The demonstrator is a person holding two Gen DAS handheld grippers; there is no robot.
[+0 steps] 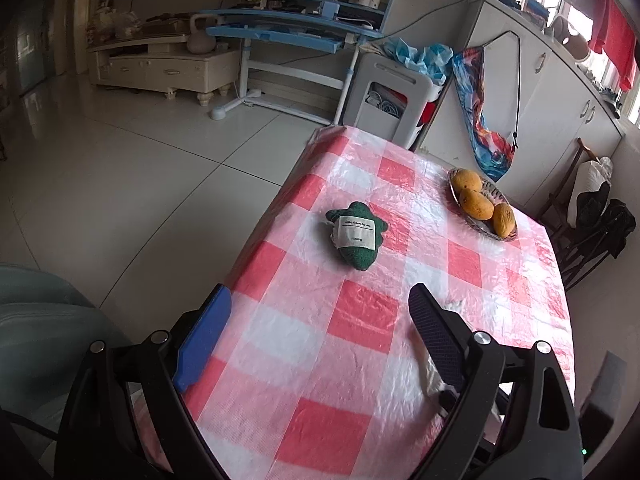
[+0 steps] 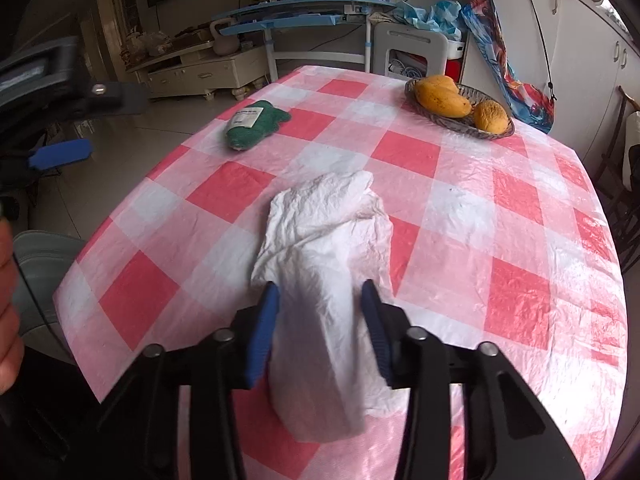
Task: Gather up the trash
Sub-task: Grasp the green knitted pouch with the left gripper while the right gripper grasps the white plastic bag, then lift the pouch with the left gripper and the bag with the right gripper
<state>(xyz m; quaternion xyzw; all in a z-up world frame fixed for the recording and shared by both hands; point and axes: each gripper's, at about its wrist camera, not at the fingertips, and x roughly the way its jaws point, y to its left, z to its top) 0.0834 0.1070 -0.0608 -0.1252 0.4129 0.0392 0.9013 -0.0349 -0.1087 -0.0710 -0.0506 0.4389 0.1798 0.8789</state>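
A crumpled white paper towel [image 2: 324,232] lies on the pink-checked tablecloth [image 2: 480,208]. My right gripper [image 2: 318,292] has its blue pads pressed against the towel's near end from both sides, which is pinched narrow between them. My left gripper [image 1: 320,292] stands wide open above the table's left edge with nothing between its fingers. Part of the towel [image 1: 430,372] shows behind its right finger. The left gripper's blue pad [image 2: 60,156] also appears at the left of the right wrist view. A green scouring pad with a white label [image 1: 354,236] [image 2: 254,124] lies farther along the table.
A dish of mangoes [image 1: 480,204] [image 2: 456,104] sits at the table's far right. Beyond the table stand a white stool [image 1: 394,92], a blue desk [image 1: 288,32] and white cabinets [image 1: 560,92]. A dark chair [image 1: 592,232] is to the right. A person's hand [image 2: 8,300] shows at the left edge.
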